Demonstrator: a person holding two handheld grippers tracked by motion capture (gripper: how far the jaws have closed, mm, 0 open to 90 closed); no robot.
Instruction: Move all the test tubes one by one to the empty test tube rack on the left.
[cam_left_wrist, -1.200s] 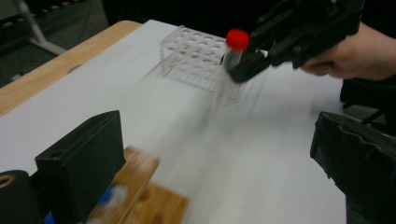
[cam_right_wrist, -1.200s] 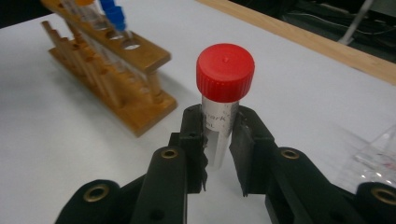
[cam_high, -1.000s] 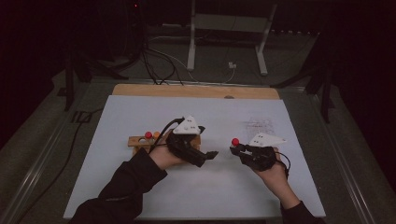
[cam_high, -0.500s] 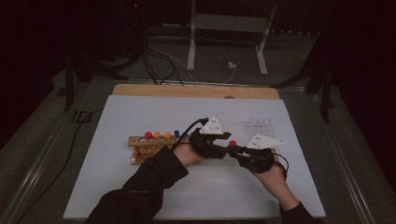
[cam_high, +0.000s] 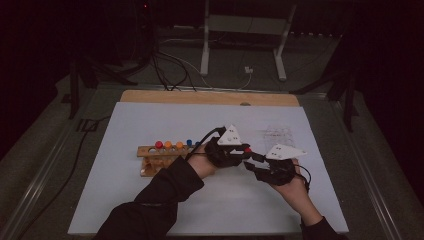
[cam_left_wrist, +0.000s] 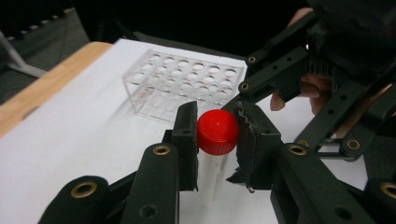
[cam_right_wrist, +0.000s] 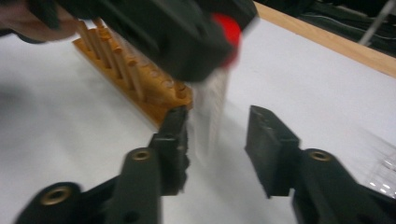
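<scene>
Showing two grippers meeting over one white table (cam_high: 150, 210), with one clear tube (cam_left_wrist: 212, 175) between them. Left gripper (cam_left_wrist: 215, 135): jaws have just been closing and now clamp the tube's red cap (cam_left_wrist: 217, 131). Right gripper (cam_right_wrist: 217, 140): jaws have just been opening and stand apart, the tube's clear body between them, just beside one pad. One wooden rack (cam_high: 155, 162) holds four capped tubes; one clear plastic rack (cam_left_wrist: 180, 84) stands beyond.

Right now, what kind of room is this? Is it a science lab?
Probably a lab bench set up for recording. There's a wooden tube rack with coloured caps, a clear plastic rack, and a red-capped tube on a white table, with cables and stands behind.
</scene>
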